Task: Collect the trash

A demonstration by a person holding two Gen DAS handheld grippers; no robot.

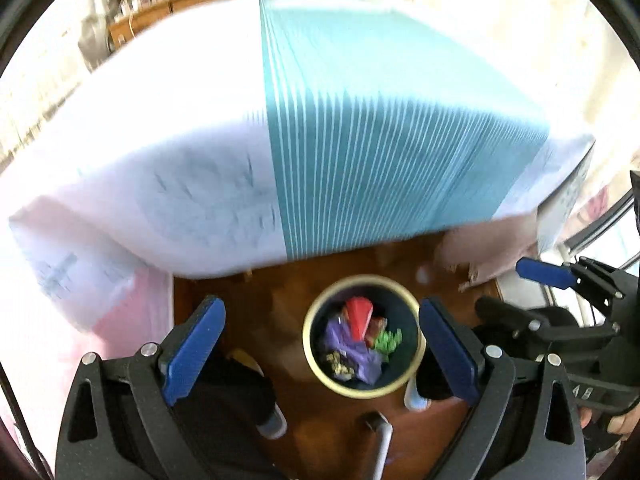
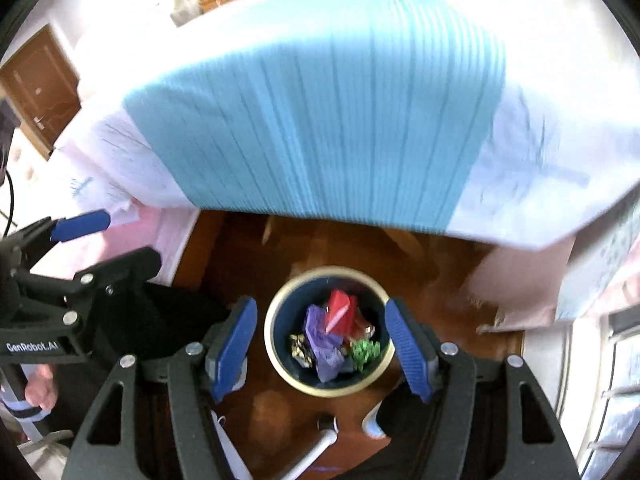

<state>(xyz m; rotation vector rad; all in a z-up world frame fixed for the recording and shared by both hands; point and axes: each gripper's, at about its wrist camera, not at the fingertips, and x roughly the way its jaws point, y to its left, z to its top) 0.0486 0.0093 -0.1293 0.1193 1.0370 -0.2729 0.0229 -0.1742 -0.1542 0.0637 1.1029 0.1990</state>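
The left gripper (image 1: 320,354) hangs with its blue-padded jaws wide apart above a round dark bin with a cream rim (image 1: 320,376). Red, purple and green crumpled wrappers (image 1: 357,340) lie inside the bin, which stands on a brown wooden floor (image 1: 280,292).

Black gripper (image 1: 322,350) frames, ribbed blue pads (image 1: 194,350), silver screws.

Likely home bedroom: bed (image 1: 360,100), wood floor (image 2: 440,264).

Left gripper (image 1: 322,354) pointing downward, blue-padded jaws spread wide and holding nothing, right gripper (image 2: 320,350) close alongside, likewise pointing down, jaws apart, unloaded
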